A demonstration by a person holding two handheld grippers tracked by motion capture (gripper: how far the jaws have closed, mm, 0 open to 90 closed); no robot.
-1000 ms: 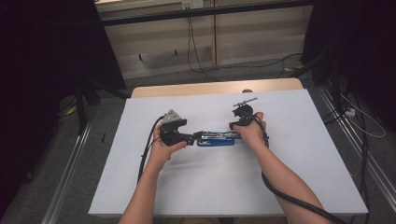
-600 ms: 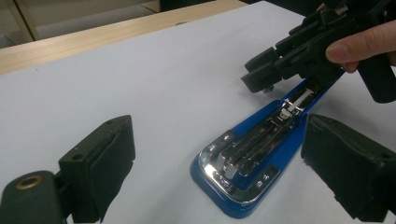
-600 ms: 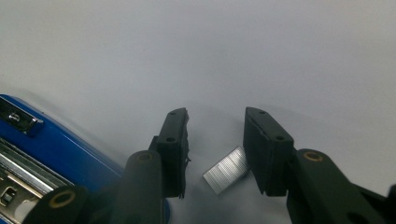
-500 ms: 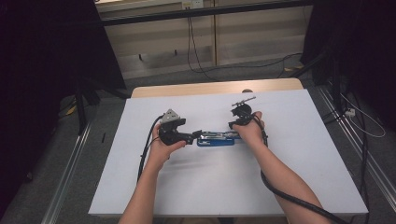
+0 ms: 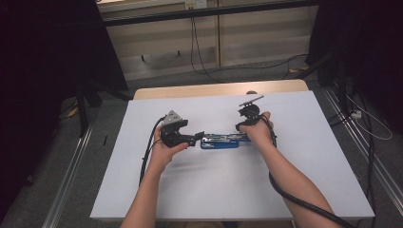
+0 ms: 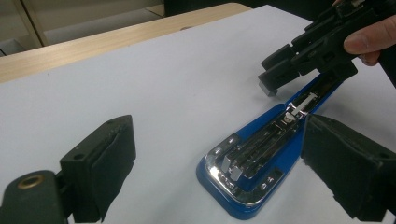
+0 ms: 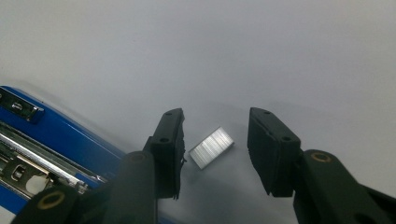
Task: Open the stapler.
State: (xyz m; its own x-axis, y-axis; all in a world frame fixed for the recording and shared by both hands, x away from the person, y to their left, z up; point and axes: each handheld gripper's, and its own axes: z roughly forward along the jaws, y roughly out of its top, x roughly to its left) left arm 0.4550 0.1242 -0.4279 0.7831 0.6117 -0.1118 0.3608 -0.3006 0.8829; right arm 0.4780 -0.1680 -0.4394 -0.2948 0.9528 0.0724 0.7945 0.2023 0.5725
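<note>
A blue stapler (image 5: 219, 141) lies opened flat on the white table top, its chrome magazine (image 6: 261, 158) facing up. My left gripper (image 5: 199, 136) is open at the stapler's left end, and its jaws (image 6: 219, 140) stand wide apart on either side of that end. My right gripper (image 5: 240, 128) hovers over the stapler's right end. Its jaws (image 7: 215, 135) are open around a small silver strip of staples (image 7: 211, 147), which sits close to one jaw. The strip (image 6: 267, 88) shows at the right gripper's tips (image 6: 275, 77), just beside the blue base (image 7: 42, 135).
The white sheet (image 5: 190, 190) covers most of a wooden table whose bare edge (image 5: 214, 89) shows at the back. Metal rails (image 5: 71, 185) run along both sides on the floor. Cables (image 5: 199, 52) trail behind the table.
</note>
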